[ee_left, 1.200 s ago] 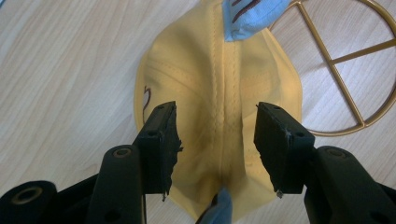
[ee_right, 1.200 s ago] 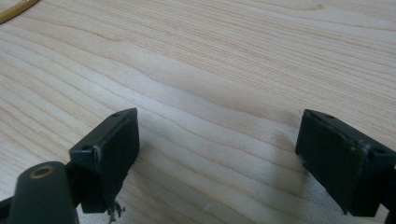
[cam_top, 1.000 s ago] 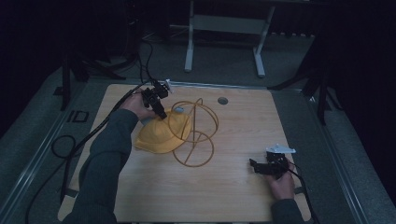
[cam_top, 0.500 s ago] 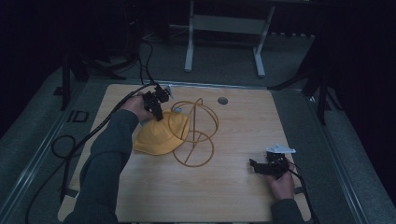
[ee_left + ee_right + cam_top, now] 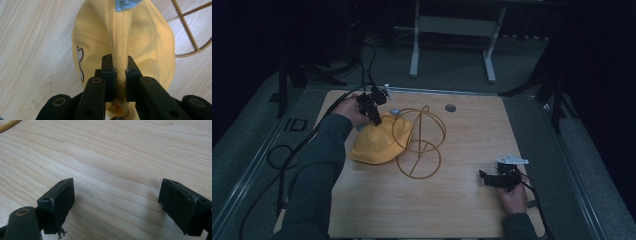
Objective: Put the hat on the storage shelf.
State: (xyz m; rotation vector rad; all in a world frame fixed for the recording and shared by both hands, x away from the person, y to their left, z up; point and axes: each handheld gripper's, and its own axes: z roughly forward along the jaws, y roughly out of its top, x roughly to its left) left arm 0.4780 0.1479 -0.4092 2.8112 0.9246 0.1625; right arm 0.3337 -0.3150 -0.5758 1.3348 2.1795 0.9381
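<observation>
Left gripper (image 5: 121,75) jaws closed since earlier, now pinching yellow hat (image 5: 140,42) brim fold.

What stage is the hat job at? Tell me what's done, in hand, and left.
Done: the left gripper has just closed on a fold of the yellow hat, its pads pinching the stitched brim. In hand: the hat is gripped, but most of it lies on the wooden table beside the gold wire stand. Left: probably lifting it onto that stand. The right gripper rests open, holding nothing.

Grey-green sleeves (image 5: 319,165); each black hand-held gripper (image 5: 119,75) has 2 screw-studded jaws.
</observation>
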